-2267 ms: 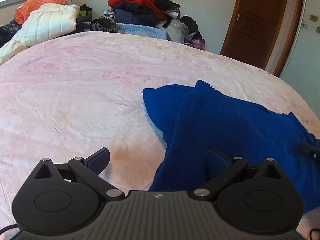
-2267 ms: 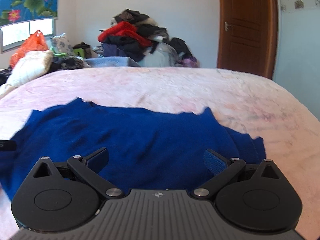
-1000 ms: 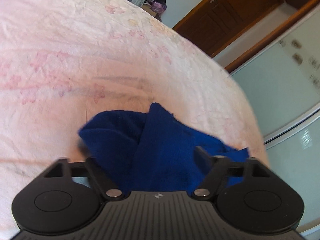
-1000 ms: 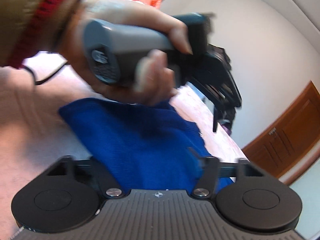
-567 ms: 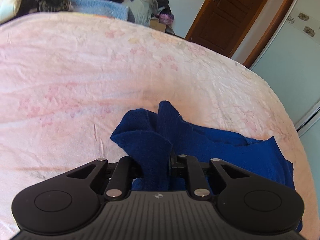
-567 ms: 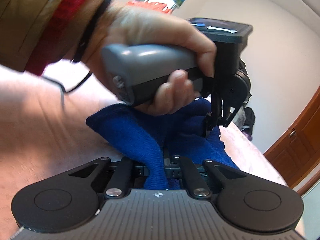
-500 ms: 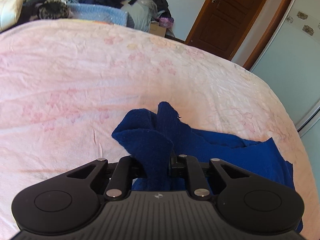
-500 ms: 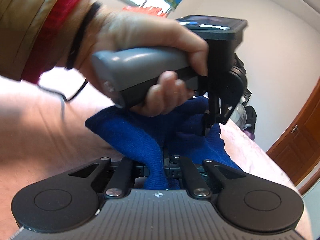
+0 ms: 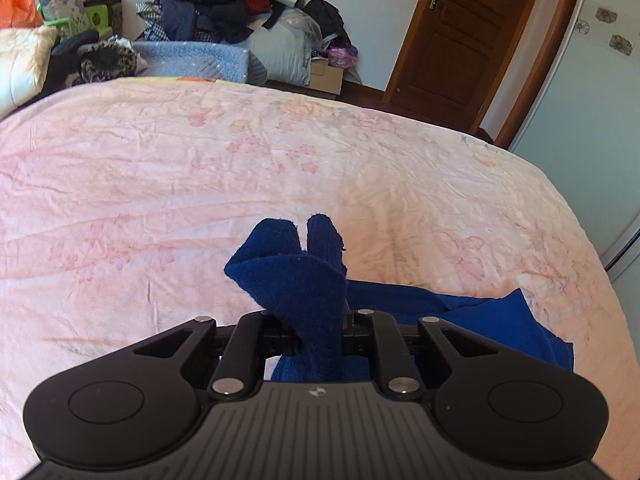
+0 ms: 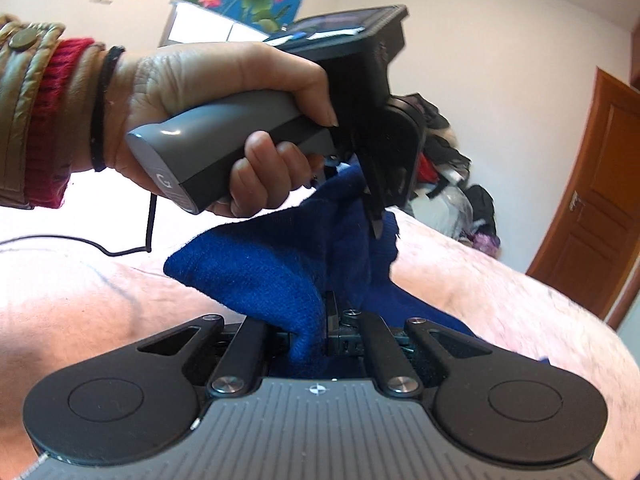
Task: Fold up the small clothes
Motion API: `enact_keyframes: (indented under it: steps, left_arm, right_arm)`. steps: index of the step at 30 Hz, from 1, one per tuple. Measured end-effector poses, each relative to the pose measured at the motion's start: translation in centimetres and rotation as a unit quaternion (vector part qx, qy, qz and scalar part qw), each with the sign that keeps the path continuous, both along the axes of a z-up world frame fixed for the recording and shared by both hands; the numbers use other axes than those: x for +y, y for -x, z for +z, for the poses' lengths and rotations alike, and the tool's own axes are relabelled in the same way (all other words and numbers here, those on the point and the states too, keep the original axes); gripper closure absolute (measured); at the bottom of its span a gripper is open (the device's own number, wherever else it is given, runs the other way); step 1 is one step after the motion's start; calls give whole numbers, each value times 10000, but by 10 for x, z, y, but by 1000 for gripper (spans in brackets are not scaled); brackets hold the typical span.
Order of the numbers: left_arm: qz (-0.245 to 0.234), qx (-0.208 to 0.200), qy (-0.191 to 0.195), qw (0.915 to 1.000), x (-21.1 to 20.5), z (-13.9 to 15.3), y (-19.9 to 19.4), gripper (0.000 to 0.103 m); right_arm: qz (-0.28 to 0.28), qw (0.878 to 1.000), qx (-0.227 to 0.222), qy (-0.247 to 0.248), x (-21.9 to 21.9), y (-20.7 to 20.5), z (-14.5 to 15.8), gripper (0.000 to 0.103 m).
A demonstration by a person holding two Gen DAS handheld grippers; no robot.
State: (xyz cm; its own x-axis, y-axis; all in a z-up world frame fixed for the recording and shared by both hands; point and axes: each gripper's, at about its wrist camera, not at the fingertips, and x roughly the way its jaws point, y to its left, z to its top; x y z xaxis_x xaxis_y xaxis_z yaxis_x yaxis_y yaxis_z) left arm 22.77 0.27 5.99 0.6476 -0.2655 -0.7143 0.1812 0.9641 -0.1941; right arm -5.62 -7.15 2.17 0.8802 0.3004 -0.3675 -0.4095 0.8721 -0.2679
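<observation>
The left tool (image 9: 316,320) is clamped on a bunched fold of the blue garment (image 9: 296,280); its jaws stand nearly together with the knit pinched between them, and the cloth rises out of the grip in two soft lobes toward 12 o'clock. From the grip the garment trails off toward 3 o'clock, lying rumpled on the bed (image 9: 160,184).

The right tool (image 10: 326,320) is likewise pressed closed on another fold of the garment (image 10: 260,268), which humps up over its jaws. Just beyond, at 12 o'clock in the right wrist view, the person's left hand (image 10: 208,92) grips the grey handle of the left tool (image 10: 378,224), whose fingers point down into the same blue cloth; the two tools hold the garment close together and lifted off the pink sheet. A black cord (image 10: 120,240) hangs from that handle at 9 o'clock, and a tan sleeve with a red cuff (image 10: 44,120) shows at the left edge.

Farther off in the left wrist view, the floral pink bed stretches away bare. Past its far edge, at 11 o'clock, is a heap of clothes (image 9: 224,4). A brown door (image 9: 460,40) stands at 1 o'clock.
</observation>
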Motion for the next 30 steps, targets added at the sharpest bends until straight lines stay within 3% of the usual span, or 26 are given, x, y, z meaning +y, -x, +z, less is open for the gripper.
enact_keyframes:
  steps: [7, 12, 19, 30]
  left_arm:
    - [-200, -181, -291, 9992, -52, 9, 11, 89]
    - [-330, -171, -380, 9986, -82, 10, 17, 89]
    - [-467, -84, -475, 9977, -119, 3, 24, 89]
    - [-749, 105, -645, 9950, -177, -16, 29, 89]
  right_arm:
    - [-294, 9974, 207, -631, -45, 4, 8, 97]
    - [-504, 9952, 241, -799, -68, 16, 6, 97]
    - [-745, 9904, 379, -1099, -98, -8, -5, 97]
    - [-1094, 9769, 695, -1696, -153, -10, -21, 97]
